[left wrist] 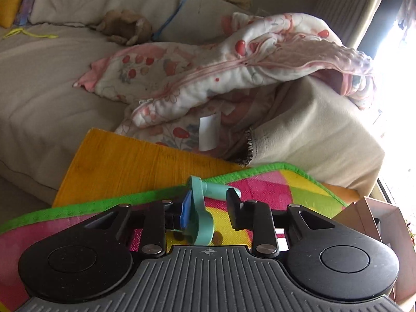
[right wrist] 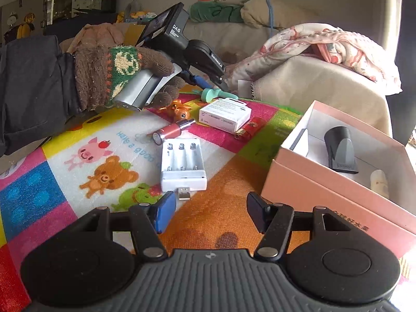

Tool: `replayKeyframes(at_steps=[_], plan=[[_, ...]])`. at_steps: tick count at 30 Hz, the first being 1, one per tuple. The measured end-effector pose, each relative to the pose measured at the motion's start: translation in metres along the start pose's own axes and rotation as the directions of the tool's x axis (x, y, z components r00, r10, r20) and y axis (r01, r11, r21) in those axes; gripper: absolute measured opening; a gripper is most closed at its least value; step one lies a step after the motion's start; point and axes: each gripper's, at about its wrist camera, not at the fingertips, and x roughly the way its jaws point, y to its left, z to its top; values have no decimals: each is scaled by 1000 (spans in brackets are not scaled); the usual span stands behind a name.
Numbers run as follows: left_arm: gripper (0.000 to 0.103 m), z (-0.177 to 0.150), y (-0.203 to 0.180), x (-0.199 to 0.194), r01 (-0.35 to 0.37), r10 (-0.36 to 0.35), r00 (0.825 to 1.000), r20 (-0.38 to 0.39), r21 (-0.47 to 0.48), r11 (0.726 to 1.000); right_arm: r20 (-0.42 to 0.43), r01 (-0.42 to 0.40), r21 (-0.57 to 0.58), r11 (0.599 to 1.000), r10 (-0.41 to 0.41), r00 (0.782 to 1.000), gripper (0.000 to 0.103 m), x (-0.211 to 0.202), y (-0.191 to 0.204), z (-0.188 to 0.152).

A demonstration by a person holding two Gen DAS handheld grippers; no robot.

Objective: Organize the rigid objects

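Observation:
A teal plastic object [left wrist: 200,210] lies on the colourful play mat [left wrist: 273,187] between the fingers of my left gripper [left wrist: 209,209]; the jaws are open around it, the left pad touching it. It also shows in the right wrist view [right wrist: 218,94], under the left gripper [right wrist: 208,83]. My right gripper [right wrist: 210,214] is open and empty above the mat [right wrist: 52,176]. On the mat lie a white battery charger [right wrist: 183,167], a red cylinder [right wrist: 173,131], a white box [right wrist: 225,115], a red lighter [right wrist: 249,128] and an orange toy [right wrist: 179,110]. A pink box [right wrist: 325,189] holds a black nozzle [right wrist: 340,149].
A sofa [left wrist: 39,98] with a pink floral blanket [left wrist: 234,72] lies behind the mat. A yellow board [left wrist: 124,163] sticks out under the mat. A small cream bottle [right wrist: 379,180] lies in the pink box. A gloved hand [right wrist: 111,75] holds the left gripper.

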Motion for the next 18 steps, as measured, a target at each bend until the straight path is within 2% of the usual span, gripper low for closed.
replayKeyframes(at_steps=[2, 6, 11, 14, 15, 18], plan=[[22, -10, 0, -3, 49, -49, 999, -12, -5, 999, 4, 8, 11, 1000, -8, 1000, 61, -3, -5, -2], [20, -32, -13, -17, 132, -132, 990, -46, 15, 991, 24, 11, 25, 1000, -12, 1000, 61, -7, -10, -3], [18, -64, -38, -45, 213, -206, 973, -101, 68, 975, 25, 6, 40, 999, -7, 1000, 61, -9, -10, -4], [18, -77, -47, -58, 274, -261, 954, -148, 75, 959, 17, -3, 40, 999, 3, 1000, 61, -10, -7, -7], [18, -81, -50, -66, 285, -269, 952, -150, 98, 954, 14, -7, 40, 999, 6, 1000, 61, -10, -6, -8], [20, -84, -58, -101, 253, -245, 967, -67, 208, 945, 1, -32, 40, 999, 32, 999, 61, -10, -1, -10]])
